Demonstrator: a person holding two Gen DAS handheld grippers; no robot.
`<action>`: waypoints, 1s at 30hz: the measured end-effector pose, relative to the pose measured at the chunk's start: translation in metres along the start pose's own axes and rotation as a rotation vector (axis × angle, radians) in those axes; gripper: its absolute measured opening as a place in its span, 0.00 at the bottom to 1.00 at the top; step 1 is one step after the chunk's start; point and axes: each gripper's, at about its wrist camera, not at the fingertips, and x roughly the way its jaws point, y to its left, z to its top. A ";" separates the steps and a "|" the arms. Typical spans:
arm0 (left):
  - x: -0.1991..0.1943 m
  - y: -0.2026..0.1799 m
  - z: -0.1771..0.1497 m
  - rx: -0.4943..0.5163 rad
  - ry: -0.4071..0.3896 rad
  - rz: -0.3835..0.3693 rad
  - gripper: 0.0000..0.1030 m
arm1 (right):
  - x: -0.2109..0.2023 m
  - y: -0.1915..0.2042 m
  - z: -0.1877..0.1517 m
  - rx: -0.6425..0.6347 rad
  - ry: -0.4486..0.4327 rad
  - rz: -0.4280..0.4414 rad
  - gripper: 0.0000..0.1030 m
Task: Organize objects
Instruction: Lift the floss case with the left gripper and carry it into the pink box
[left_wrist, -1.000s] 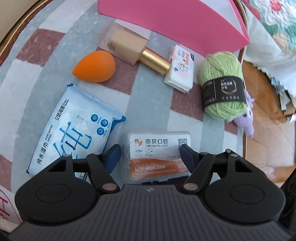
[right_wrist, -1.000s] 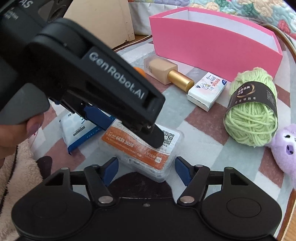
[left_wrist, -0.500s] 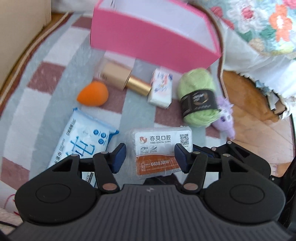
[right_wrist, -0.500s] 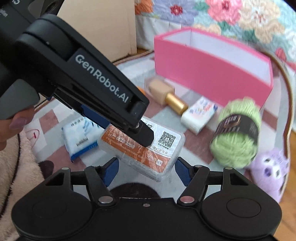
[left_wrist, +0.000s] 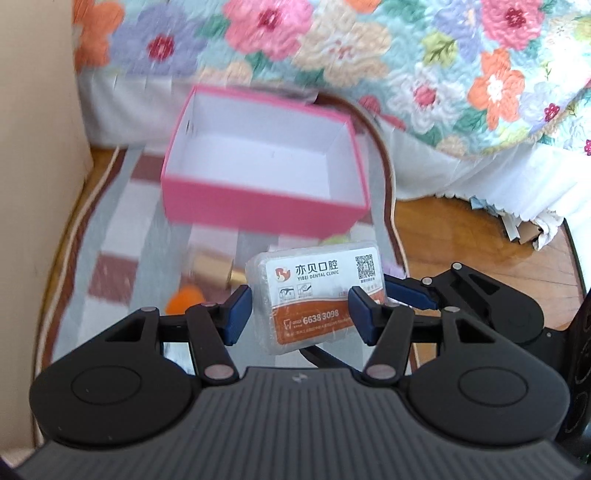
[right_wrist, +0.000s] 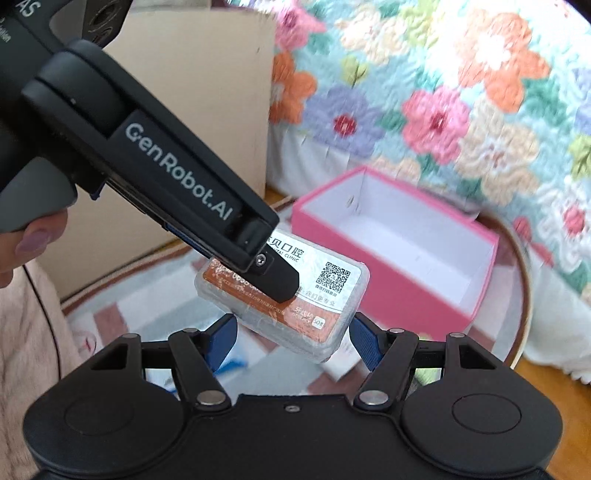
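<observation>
Now the left hand-held gripper (left_wrist: 300, 312) clamps the clear dental box (left_wrist: 318, 295) between both pads. Right hand-held gripper (right_wrist: 291, 338) gapes unclenched at the box's six o'clock; pink box (left_wrist: 258, 206) lies at twelve.

The left tool (left_wrist: 301, 314) is squeezing a clear box (left_wrist: 317, 295) between its two blue pads (left_wrist: 238, 314). Its jaws have just been closing on the box, and now they are gripping it on both sides. The tool is slanting downward. A hand (right_wrist: 22, 240) is holding the left tool's handle, with the thumb pressing against the grey grip.

The right tool (right_wrist: 291, 339) is sitting just beside the left one, also pointing downward. Its jaws are standing about half open around the other end of the same box. Whether its pads are pressing on the box is hard to tell.
</observation>
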 end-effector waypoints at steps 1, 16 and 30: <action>0.000 -0.003 0.008 0.006 -0.007 0.004 0.56 | -0.001 -0.006 0.007 0.000 -0.006 -0.007 0.70; 0.083 0.007 0.131 -0.006 -0.073 -0.059 0.56 | 0.068 -0.101 0.075 0.048 -0.010 -0.092 0.70; 0.248 0.050 0.191 -0.044 0.065 -0.093 0.56 | 0.218 -0.182 0.072 0.207 0.202 -0.105 0.70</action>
